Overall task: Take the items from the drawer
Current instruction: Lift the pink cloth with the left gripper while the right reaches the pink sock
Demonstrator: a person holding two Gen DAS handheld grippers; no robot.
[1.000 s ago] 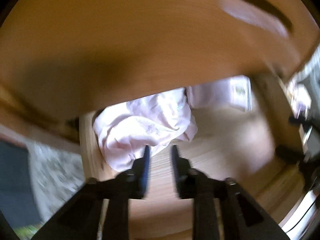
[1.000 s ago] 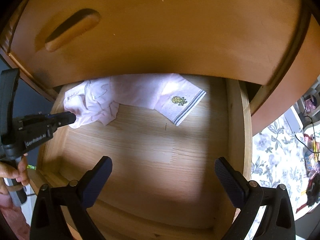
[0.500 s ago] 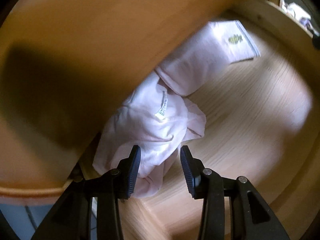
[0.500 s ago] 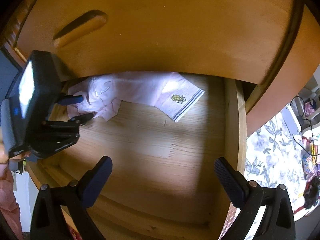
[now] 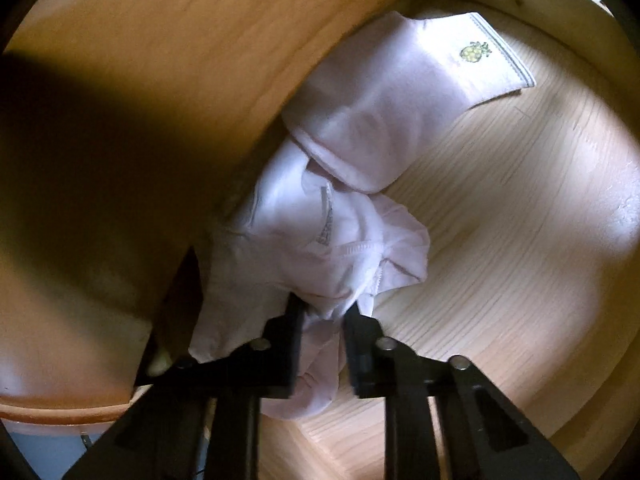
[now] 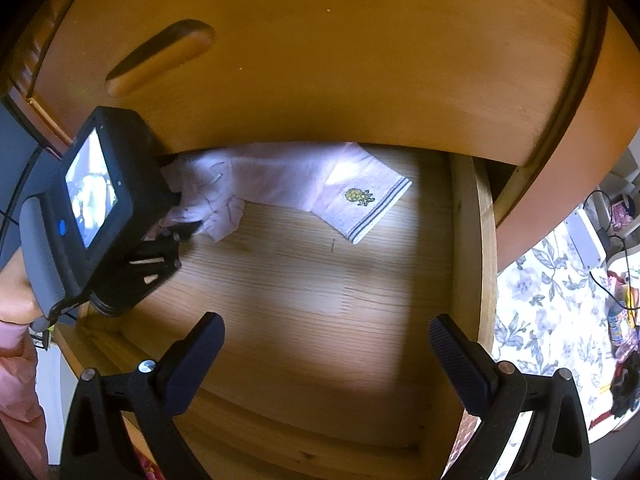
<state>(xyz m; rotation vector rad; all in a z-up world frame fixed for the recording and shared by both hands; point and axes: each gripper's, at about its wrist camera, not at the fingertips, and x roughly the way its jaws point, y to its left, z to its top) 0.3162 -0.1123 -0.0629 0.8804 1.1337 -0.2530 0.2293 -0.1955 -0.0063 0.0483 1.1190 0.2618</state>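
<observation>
L gripper [image 5: 324, 314] is down in the drawer [image 6: 466, 248], jaws closing w/ a bunch of the pink cloth [image 5: 320, 248] between the fingers [image 5: 294, 320]; pads look to be pinching the fabric, gap narrow. The cloth's crumpled end sits right at the fingertips and spills below and left of them. The rest runs up-right from the tips, along the edge of the upper drawer front [image 6: 340, 52], ending in a flat corner w/ pineapple patch [image 5: 474, 52] and grey stripes, well beyond the tips. R gripper [image 6: 326, 356] hangs over the bare drawer floor, fingers wide, nothing between them; cloth lies well ahead of its tips, up-left. From R cam the L gripper body w/ its screen [image 6: 92, 192] is at left, a hand [image 6: 16, 292] on its grip. Floral fabric [image 6: 552, 312] outside the drawer, right of R fingers.
</observation>
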